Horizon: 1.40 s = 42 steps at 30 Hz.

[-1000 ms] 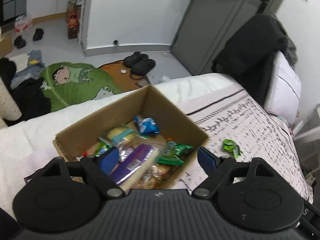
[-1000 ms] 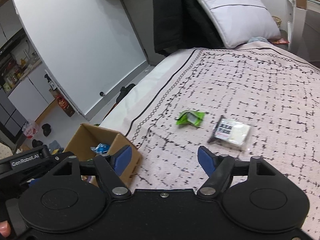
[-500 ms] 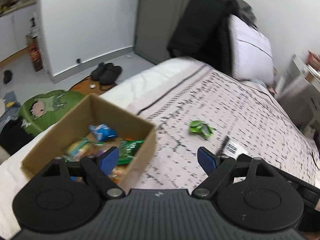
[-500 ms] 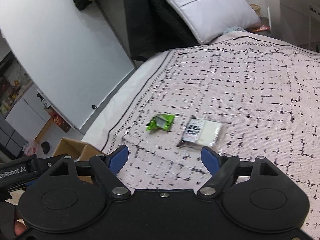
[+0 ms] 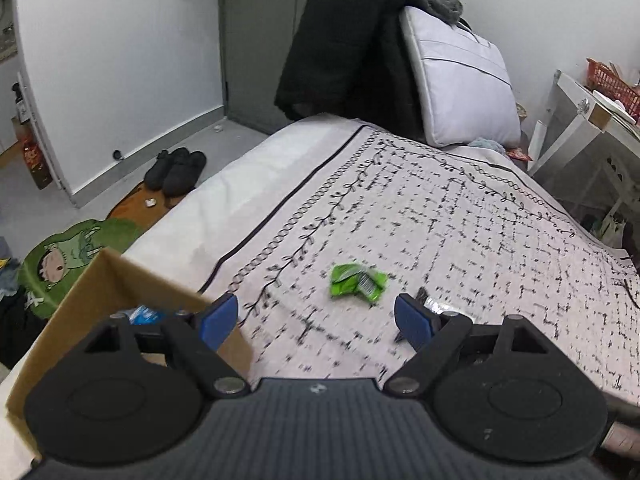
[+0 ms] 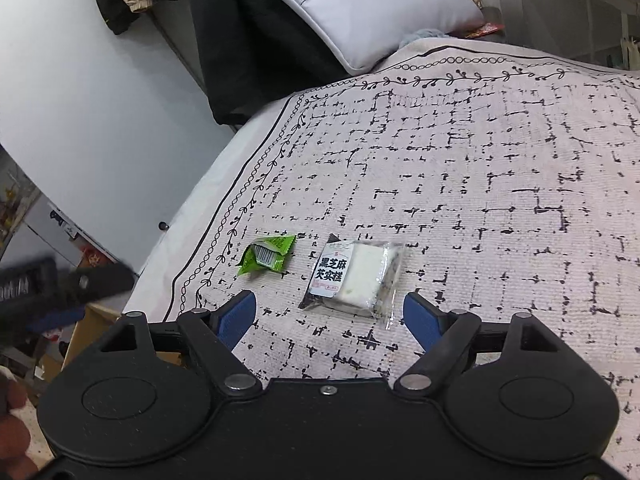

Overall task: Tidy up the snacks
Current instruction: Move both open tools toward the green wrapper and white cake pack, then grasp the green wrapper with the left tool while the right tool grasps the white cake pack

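A crumpled green snack packet [image 5: 357, 283] [image 6: 267, 259] lies on the patterned bedspread. Beside it on the right lies a clear-wrapped white cake with a black-and-white label [image 6: 352, 278]; in the left wrist view only its corner [image 5: 434, 305] shows behind my right blue fingertip. My left gripper [image 5: 316, 319] is open and empty, just short of the green packet. My right gripper [image 6: 331, 317] is open and empty, with the cake a little beyond its fingers. The cardboard box [image 5: 100, 292] stands at the bed's left edge, with a blue packet [image 5: 142, 314] visible inside.
A grey pillow [image 5: 460, 84] and dark clothes [image 5: 348, 48] sit at the head of the bed. Black slippers [image 5: 176, 168] and a green cartoon mat [image 5: 68, 260] lie on the floor left of the bed. A white table [image 5: 588, 132] stands on the right.
My left gripper has swung right, away from above the box toward the green packet. My right gripper has come closer to the wrapped cake, which now lies just ahead of its fingers.
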### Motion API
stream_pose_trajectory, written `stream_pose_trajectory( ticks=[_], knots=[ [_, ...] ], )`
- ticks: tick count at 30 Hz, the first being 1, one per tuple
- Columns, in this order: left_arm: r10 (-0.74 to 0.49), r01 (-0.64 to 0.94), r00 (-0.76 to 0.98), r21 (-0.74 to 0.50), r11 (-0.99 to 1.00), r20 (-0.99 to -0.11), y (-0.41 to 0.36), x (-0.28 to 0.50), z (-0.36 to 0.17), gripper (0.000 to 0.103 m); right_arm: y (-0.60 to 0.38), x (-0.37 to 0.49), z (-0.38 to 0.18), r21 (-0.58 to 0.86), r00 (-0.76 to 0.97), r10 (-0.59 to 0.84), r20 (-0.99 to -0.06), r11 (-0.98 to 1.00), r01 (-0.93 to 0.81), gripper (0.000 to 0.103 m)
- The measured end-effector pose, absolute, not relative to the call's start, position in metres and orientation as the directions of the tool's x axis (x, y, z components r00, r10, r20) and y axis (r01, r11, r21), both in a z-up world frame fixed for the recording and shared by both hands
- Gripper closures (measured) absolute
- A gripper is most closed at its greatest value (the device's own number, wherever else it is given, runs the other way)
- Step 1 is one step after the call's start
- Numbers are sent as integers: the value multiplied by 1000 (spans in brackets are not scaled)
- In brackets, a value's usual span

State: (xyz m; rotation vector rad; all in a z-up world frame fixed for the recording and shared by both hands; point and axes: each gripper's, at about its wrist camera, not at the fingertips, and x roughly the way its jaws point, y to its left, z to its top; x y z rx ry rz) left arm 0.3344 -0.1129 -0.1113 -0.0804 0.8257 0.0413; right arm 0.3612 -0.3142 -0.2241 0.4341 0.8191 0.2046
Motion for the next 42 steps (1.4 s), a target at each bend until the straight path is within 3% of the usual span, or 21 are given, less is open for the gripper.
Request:
stream_pose_trajectory(
  ticks=[6, 9, 13, 23, 35, 39, 41, 42],
  knots=[
    [20, -76, 640, -37, 996, -768, -124, 367, -116, 19, -312, 373, -238, 442, 660, 333, -674, 897, -1, 28],
    [22, -86, 628, -42, 995, -778, -125, 382, -119, 19, -311, 380, -246, 428, 637, 325, -699, 904, 9, 40],
    [11, -90, 614, -56, 994, -789, -127, 398, -126, 19, -311, 387, -260, 383, 598, 287, -749, 923, 37, 73],
    [-68, -45, 604, -119, 992, -794, -136, 419, -182, 19, -313, 389, -261, 329, 628, 242, -740, 944, 24, 92],
    [-62, -16, 611, -91, 996, -789, -144, 432, -225, 19, -347, 387, -256, 309, 647, 158, -746, 943, 126, 91],
    [-44, -34, 613, -82, 996, -789, -142, 435, -238, 19, -359, 386, -257, 353, 655, 147, -742, 915, 195, 72],
    [-41, -37, 629, -82, 996, -776, -142, 434, -240, 19, -362, 387, -257, 381, 669, 161, -726, 903, 197, 51],
    [-42, -30, 636, -80, 996, -771, -142, 434, -239, 19, -360, 389, -257, 388, 674, 166, -720, 901, 193, 49]
  ],
)
